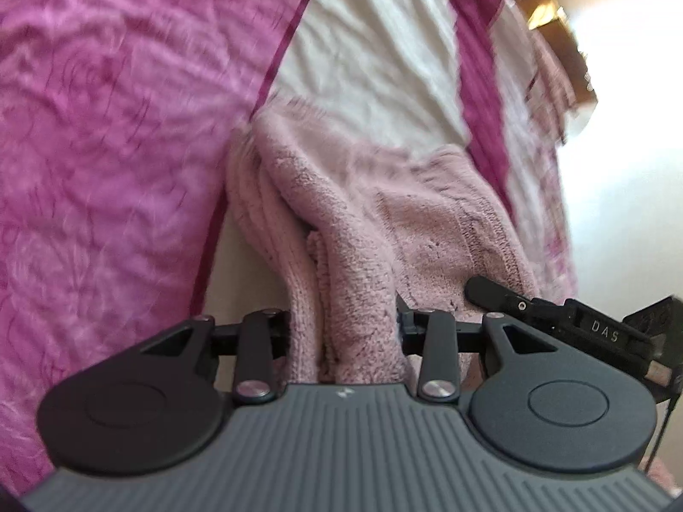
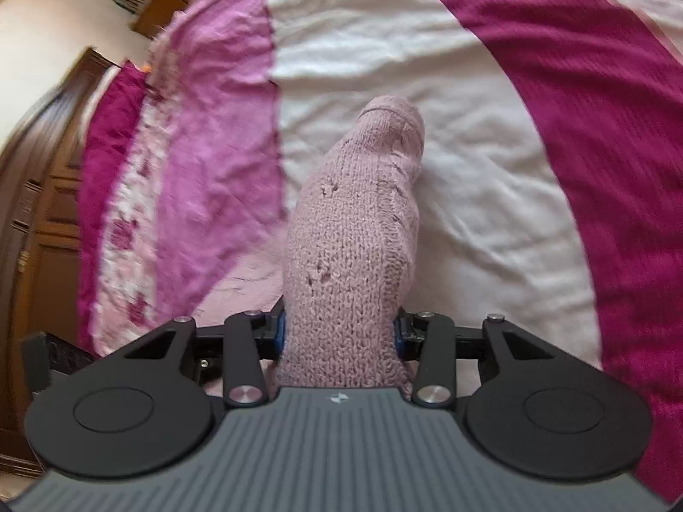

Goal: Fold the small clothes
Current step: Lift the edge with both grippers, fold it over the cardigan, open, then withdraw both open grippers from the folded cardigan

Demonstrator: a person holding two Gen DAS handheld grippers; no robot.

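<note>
The left hand-held gripper (image 1: 345, 333) pinches a bunched part of the pale pink knitted garment (image 1: 367, 213). The right hand-held gripper (image 2: 339, 333) clamps its other end, and the garment (image 2: 363, 222) stretches out over the bed's white sheet (image 2: 469, 179) between magenta bands (image 2: 597, 128).

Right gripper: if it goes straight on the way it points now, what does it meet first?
Probably only the pink knitted sock that the right gripper already clamps; past its toe lies the white bedspread, though depth is unclear.

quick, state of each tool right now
left tool: closed on the pink knit garment
right tool: closed on the pink knit garment
</note>
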